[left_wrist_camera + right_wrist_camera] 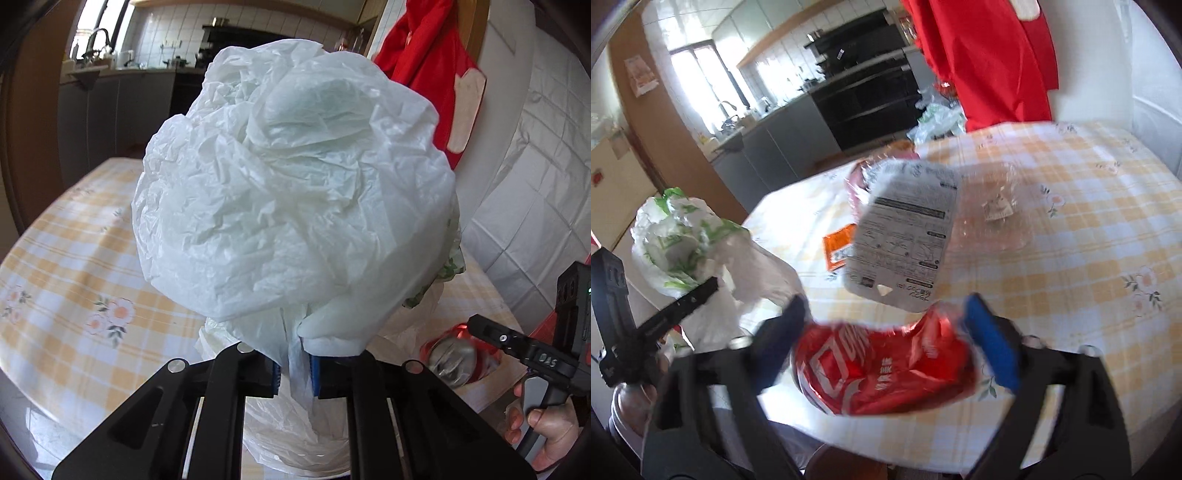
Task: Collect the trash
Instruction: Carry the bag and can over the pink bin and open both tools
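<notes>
The left gripper (295, 360) is pinching a thin fold of a white plastic bag (295, 192) between its blue pads, its jaws nearly together. The bag is ballooning in front of the left camera in a crinkled, translucent, rounded mass, filling most of that view. Under it, a table (74, 258) is spreading out, covered in a smooth cloth checked yellow and white with small printed flowers.

The right gripper (882, 328) is standing wide, its black arms ending in blue pads on either side of a crushed red drinks can (886, 373). The can's shiny metal is dented and creased, with white lettering across it. Motion blur makes it impossible to tell whether the pads are pressing on it.

Beyond the can, a clear plastic package (908, 236) with a white printed label is lying on the table, its film glossy and wrinkled, beside a small orange sticker (838, 247). At the left of the right camera's view, a white bag with green print (679, 243) is bunched up. A red cloth (982, 59) is hanging behind the table.
</notes>
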Motion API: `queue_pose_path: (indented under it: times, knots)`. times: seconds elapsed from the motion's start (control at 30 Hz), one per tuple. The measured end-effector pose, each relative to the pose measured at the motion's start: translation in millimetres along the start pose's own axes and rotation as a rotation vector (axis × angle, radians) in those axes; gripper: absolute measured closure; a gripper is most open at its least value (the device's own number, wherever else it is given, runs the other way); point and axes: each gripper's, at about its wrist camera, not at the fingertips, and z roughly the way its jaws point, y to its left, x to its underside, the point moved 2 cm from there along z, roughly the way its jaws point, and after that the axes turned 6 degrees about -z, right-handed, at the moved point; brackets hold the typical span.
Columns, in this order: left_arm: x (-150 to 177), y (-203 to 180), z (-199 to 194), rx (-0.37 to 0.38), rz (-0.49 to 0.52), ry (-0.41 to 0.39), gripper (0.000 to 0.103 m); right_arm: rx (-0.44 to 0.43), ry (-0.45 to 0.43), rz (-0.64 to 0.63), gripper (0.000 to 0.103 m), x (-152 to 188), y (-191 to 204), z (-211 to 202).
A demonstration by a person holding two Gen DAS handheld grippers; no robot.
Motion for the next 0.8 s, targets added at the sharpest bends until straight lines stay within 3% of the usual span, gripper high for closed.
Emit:
queue_pose_path:
  times: [0.23, 0.37, 0.5, 0.6, 0.7, 0.8]
  knots:
    - [4.5, -13.1, -66.7, 0.015, 0.005, -0.089, 0.091, -0.013, -0.028, -0.037, 0.023, 11.7, 21.6, -38.6]
    - [9.3, -10.8, -88.1, 0.023, -0.004, -0.113, 0.091, 0.036, 0.021, -0.082, 0.02, 29.5, 26.7, -43.6]
    - [12.2, -5.4, -101.4, 0.024, -0.01, -0.133, 0.091, 0.035, 0.043, 0.014, 0.019, 49.8, 4.4, -51.8]
    - [18.0, -4.3, -106.0, 0.028, -0.01, -0.126, 0.091, 0.072, 0.035, 0.024, 0.019, 59.1, -5.5, -64.3]
    - [25.8, -5.1, -108.0, 0.033, -0.011, -0.109, 0.091, 0.096, 0.009, 0.031, 0.007, 62.4, -8.2, -77.4]
    - [38.5, -11.1, -111.7, 0.052, 0.009, -0.07, 0.091, 0.112, -0.038, 0.014, 0.006, 59.2, -5.2, -93.0]
